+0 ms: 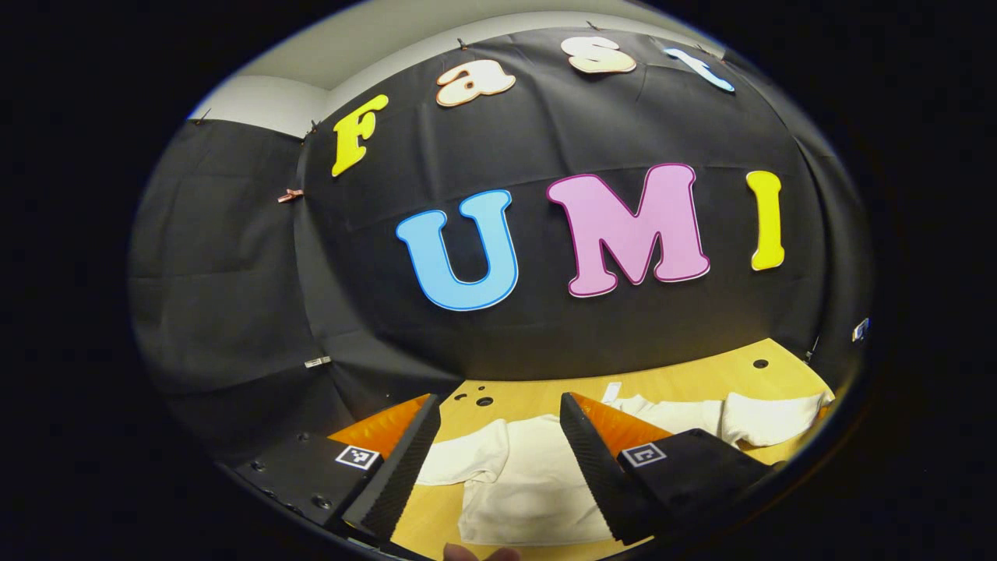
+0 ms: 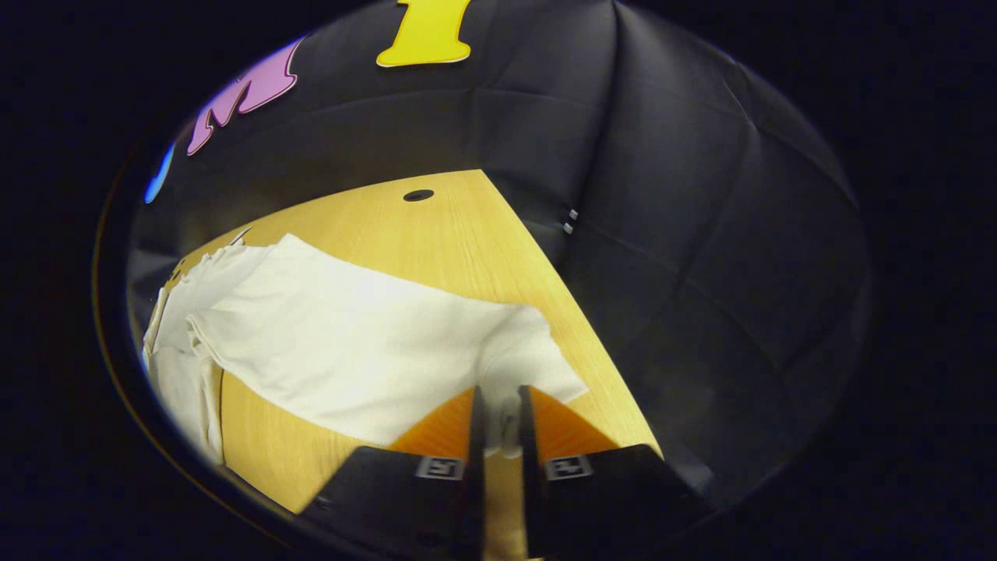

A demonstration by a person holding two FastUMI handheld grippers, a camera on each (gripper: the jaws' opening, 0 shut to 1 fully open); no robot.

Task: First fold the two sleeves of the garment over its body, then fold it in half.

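Observation:
A white garment (image 1: 530,483) lies spread on the wooden table (image 1: 693,382). In the left gripper view my left gripper (image 1: 498,421) hangs open above the body of the garment, near its left sleeve (image 1: 459,456); nothing sits between its fingers. The other sleeve (image 1: 767,417) stretches out to the right. In the right gripper view that long sleeve (image 2: 350,343) runs across the table (image 2: 436,226), and my right gripper (image 2: 498,405) is shut on its cuff end, with a bit of white cloth pinched between the fingers.
Black cloth walls close the booth behind and beside the table. The table has small round holes (image 1: 760,364) near its back edge. Bare wood (image 2: 273,444) lies in front of the sleeve. A fingertip (image 1: 467,553) shows at the bottom of the left gripper view.

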